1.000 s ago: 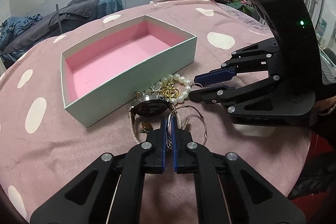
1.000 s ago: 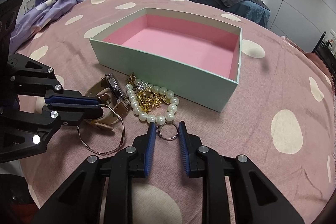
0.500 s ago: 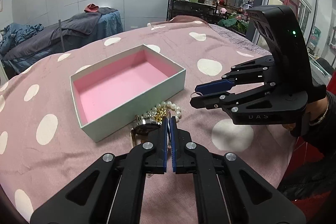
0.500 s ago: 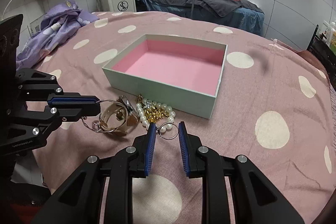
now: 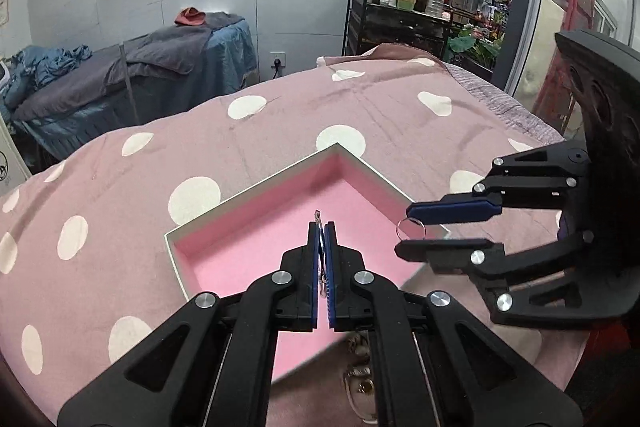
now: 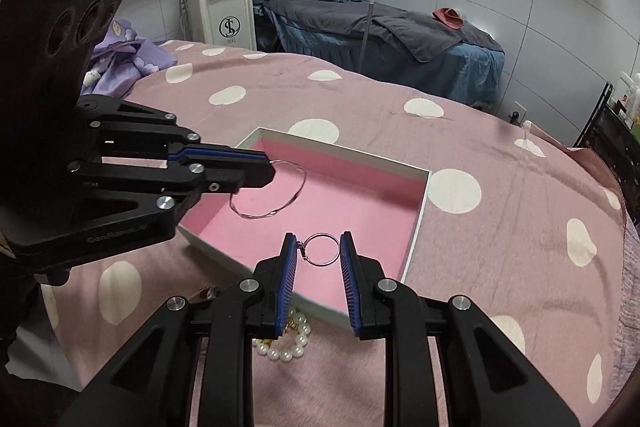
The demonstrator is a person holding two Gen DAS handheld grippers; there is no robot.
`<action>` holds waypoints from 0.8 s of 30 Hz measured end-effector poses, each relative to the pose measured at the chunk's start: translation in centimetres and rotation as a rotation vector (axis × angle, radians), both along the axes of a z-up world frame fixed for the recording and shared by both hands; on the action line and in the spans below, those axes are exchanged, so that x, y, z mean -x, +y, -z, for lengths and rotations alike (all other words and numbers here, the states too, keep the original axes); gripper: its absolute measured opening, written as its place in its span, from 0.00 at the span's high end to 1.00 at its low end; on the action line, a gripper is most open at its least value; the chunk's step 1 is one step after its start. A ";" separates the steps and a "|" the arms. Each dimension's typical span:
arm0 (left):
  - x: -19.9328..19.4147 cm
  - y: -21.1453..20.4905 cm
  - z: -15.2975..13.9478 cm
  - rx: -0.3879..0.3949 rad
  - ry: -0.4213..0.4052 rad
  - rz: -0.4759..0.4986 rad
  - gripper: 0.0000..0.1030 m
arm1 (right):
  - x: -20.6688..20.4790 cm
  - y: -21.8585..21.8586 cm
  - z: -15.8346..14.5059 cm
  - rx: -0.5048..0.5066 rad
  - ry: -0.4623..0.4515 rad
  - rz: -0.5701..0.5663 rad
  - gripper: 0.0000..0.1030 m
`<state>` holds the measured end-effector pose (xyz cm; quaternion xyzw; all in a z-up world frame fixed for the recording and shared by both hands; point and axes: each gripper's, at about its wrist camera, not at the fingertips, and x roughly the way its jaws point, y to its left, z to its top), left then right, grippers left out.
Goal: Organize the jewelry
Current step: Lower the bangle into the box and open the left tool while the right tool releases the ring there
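Box (image 6: 416, 223) sits mid-bed. We pinch a thin wire bangle (image 6: 276, 199) in the left claw (image 5: 320, 227) and a small ring (image 6: 322, 249) in the right claw (image 6: 318, 255), both over the box. Light, springy, slippery; rim grips suit.

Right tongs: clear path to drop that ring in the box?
Probably yes. The right tongs hold the ring over the open box; the pink floor beneath looks bare.
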<state>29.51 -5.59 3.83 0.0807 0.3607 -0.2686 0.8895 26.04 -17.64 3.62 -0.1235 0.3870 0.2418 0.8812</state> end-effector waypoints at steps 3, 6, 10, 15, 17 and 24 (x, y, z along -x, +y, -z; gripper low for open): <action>-2.6 -0.2 1.7 -0.010 0.066 -0.019 0.97 | -1.8 1.0 1.3 0.045 0.027 -0.004 0.79; -4.5 0.3 3.5 0.024 0.141 -0.043 0.97 | -2.9 1.6 2.5 0.067 0.059 -0.007 0.79; -5.8 1.1 5.4 0.019 0.182 -0.100 0.97 | -3.8 2.3 3.7 0.079 0.104 -0.012 0.79; -6.4 2.2 6.1 -0.034 0.166 -0.145 0.97 | -4.2 3.2 5.1 0.099 0.138 -0.030 0.79; -6.3 2.2 6.3 -0.073 0.149 -0.158 0.97 | -4.6 3.4 5.5 0.106 0.150 -0.025 0.79; -5.9 2.1 6.0 -0.153 0.101 -0.173 0.94 | -5.1 3.3 6.2 0.116 0.160 -0.016 0.78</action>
